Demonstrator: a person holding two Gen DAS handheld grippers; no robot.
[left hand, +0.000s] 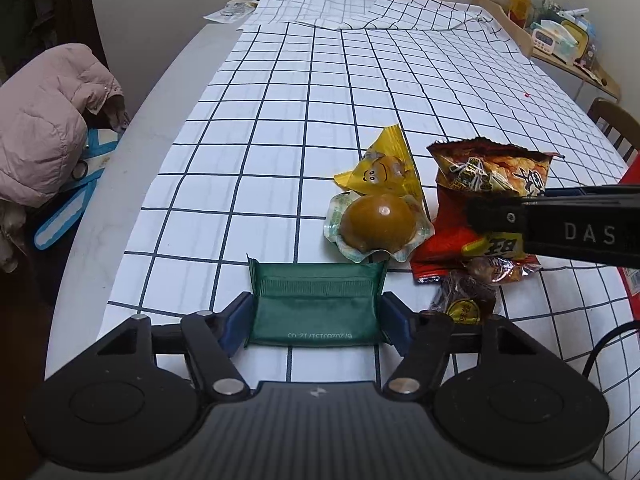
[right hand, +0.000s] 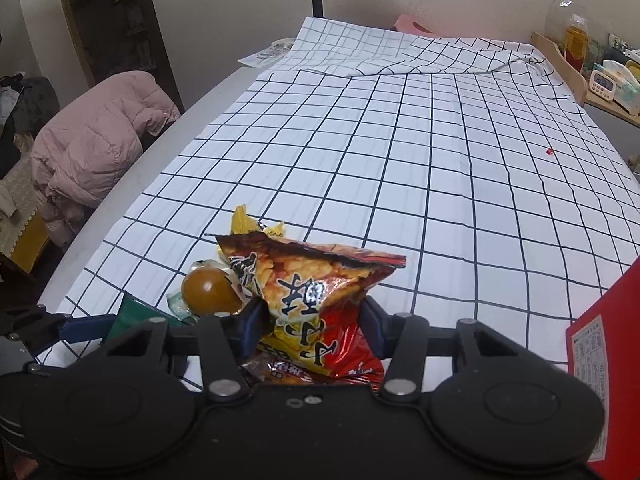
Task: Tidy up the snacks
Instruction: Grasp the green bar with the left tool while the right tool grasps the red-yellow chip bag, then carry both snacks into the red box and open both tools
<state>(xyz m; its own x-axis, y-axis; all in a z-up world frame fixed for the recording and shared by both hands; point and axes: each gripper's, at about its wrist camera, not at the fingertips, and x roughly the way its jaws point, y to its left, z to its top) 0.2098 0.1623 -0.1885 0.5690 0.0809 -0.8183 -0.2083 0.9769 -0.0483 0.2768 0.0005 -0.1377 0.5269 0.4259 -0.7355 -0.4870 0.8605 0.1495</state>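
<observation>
The left tool (left hand: 316, 320) is clamping a green foil snack packet (left hand: 316, 306) between its blue pads (left hand: 240, 320), one pad pressing each side edge, and the packet is lying flat on the checked tablecloth (left hand: 280, 140). The right tool (right hand: 314, 326) is squeezing a red and yellow chip bag (right hand: 316, 300) at its waist, so the bag is standing up with its crinkled top edge rising above the fingers; in the left wrist view the same tool (left hand: 496, 220) is reaching in from the right and crossing the chip bag (left hand: 480, 196).

Taking the chip bag as landmark: a vacuum-packed braised egg (left hand: 378, 222) in clear wrapping is lying just to its left, touching it, and a yellow cartoon-printed snack packet (left hand: 382, 170) is resting behind the egg, beside the bag's upper left corner. A small dark brown wrapped snack (left hand: 464, 300) is lying just in front of the bag, partly under its lower edge. The green packet is sitting to the bag's front left, near the egg but apart from it. A red box (right hand: 604, 360) is standing to the bag's right. Well to its left, off the bench (left hand: 160, 112), a pink padded jacket (left hand: 48, 120) is draped over a chair. Far behind it to the right, a wooden shelf (left hand: 516, 28) is holding a small timer (left hand: 542, 36) and other clutter.
</observation>
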